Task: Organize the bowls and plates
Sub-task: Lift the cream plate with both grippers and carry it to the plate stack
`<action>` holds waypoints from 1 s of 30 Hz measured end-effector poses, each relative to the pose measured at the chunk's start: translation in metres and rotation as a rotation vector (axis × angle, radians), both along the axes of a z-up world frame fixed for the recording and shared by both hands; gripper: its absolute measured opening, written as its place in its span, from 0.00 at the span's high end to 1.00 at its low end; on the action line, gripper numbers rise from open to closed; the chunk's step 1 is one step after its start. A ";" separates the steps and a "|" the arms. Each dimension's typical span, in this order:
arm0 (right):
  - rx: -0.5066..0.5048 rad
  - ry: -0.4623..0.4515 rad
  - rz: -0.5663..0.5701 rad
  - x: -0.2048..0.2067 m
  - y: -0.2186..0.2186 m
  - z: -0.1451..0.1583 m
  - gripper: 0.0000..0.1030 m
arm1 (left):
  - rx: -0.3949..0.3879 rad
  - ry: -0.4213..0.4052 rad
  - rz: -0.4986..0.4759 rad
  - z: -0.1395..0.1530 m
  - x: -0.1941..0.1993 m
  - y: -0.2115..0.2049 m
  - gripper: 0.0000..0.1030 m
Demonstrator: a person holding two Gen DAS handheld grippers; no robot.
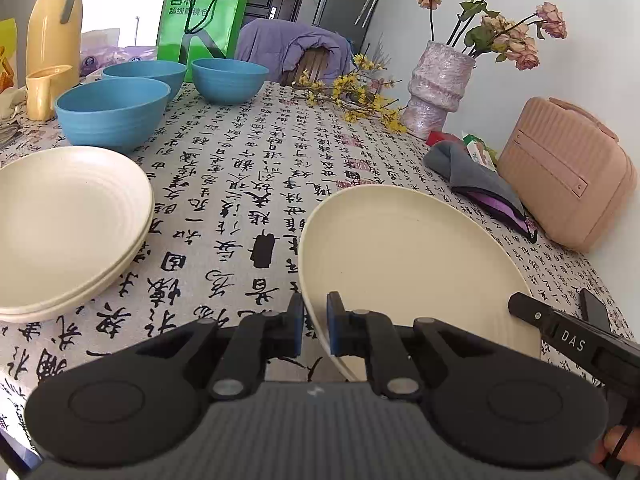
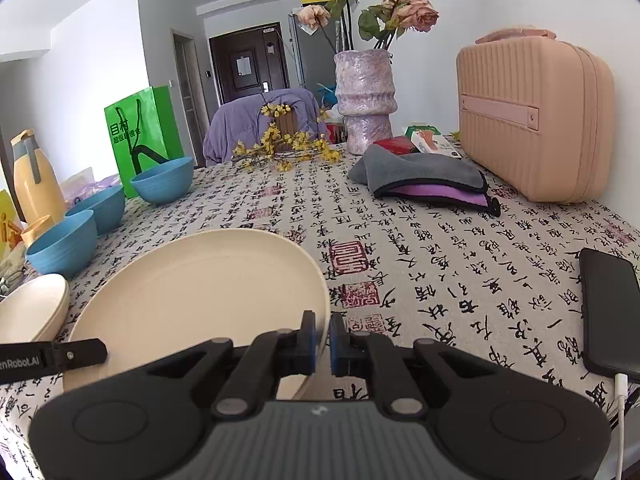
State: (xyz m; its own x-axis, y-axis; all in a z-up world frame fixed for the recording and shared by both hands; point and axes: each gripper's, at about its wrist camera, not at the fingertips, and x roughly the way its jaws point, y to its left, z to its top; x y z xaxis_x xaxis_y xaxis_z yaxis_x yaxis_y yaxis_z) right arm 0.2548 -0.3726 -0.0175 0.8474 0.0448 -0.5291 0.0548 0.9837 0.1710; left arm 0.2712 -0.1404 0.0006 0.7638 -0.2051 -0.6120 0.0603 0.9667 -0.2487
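A cream plate (image 1: 408, 264) hangs tilted just above the calligraphy tablecloth, held at two spots on its rim. My left gripper (image 1: 316, 320) is shut on its near left rim. My right gripper (image 2: 323, 336) is shut on the right rim of the same cream plate (image 2: 192, 292). Each gripper's finger shows at the edge of the other's view. A stack of two cream plates (image 1: 68, 224) lies on the left, and appears as the plate stack (image 2: 28, 312) in the right wrist view. Behind it stand three blue bowls (image 1: 114, 110), (image 1: 144, 74), (image 1: 228, 80).
A pink case (image 2: 532, 120) and a grey cloth (image 2: 420, 176) lie at the right by the wall, with a black phone (image 2: 612, 312) on a cable nearer. A purple vase (image 1: 436, 88) with roses, yellow sprigs (image 1: 352, 92), a green bag (image 1: 200, 16) and a yellow flask (image 1: 52, 32) line the far side.
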 end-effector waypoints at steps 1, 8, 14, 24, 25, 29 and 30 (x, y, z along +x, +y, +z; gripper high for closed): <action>0.003 0.000 0.001 0.000 0.001 0.001 0.94 | 0.003 -0.002 0.002 0.000 -0.001 0.001 0.89; 0.019 0.000 0.033 0.004 0.023 0.007 0.94 | 0.005 -0.007 0.046 0.007 -0.005 0.031 0.89; 0.040 -0.015 0.112 0.017 0.071 0.017 0.94 | 0.028 -0.027 0.130 0.017 -0.011 0.084 0.88; 0.045 -0.020 0.280 0.060 0.189 0.019 0.94 | 0.060 -0.026 0.291 0.023 -0.006 0.190 0.88; 0.039 -0.021 0.291 0.062 0.198 0.019 0.93 | 0.059 -0.023 0.302 0.022 -0.005 0.199 0.88; 0.013 -0.018 0.325 0.069 0.234 0.017 0.93 | 0.054 -0.009 0.319 0.018 -0.004 0.224 0.88; 0.010 -0.014 0.329 0.071 0.239 0.016 0.93 | 0.053 -0.006 0.323 0.017 -0.004 0.228 0.88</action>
State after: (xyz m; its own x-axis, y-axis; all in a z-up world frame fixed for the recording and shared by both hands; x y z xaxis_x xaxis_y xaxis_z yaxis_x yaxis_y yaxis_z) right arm 0.3254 -0.1332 -0.0011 0.7940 0.3225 -0.5154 -0.2682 0.9466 0.1791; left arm 0.2668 0.0871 0.0174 0.7879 0.0801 -0.6105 -0.2501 0.9477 -0.1985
